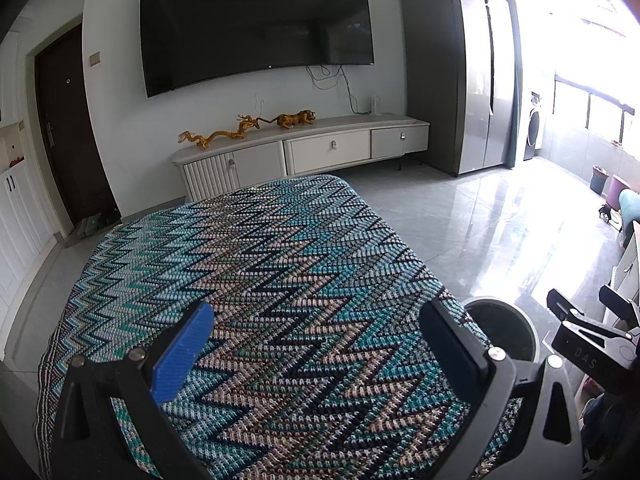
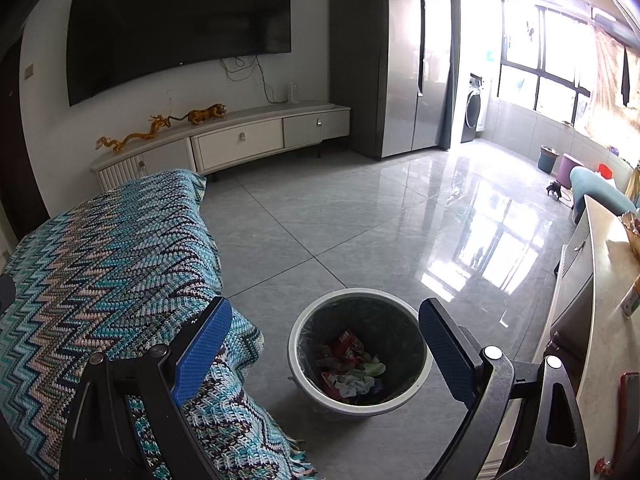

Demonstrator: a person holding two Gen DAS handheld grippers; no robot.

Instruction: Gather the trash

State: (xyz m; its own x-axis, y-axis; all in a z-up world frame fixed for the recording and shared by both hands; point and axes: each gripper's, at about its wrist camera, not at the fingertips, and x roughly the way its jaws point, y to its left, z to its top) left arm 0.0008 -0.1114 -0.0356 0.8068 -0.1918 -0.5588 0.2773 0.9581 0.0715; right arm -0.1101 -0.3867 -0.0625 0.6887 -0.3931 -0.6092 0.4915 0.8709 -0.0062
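A round white-rimmed trash bin [image 2: 298,354] with a black liner stands on the floor beside the table. Crumpled wrappers and paper [image 2: 352,368] lie in it. My right gripper [image 2: 324,352] is open and empty, hovering above the bin. My left gripper [image 1: 316,356] is open and empty above the zigzag-patterned cloth [image 1: 260,280] that covers the table. The bin's rim [image 1: 534,334] shows at the right of the left wrist view, and the right gripper [image 1: 588,320] shows past it. No loose trash shows on the cloth.
The cloth-covered table [image 2: 100,264] fills the left. A TV cabinet [image 2: 240,144] and a fridge [image 2: 400,60] stand along the far wall. A low counter [image 2: 600,280] with a few items runs along the right. Grey tile floor [image 2: 340,220] lies between.
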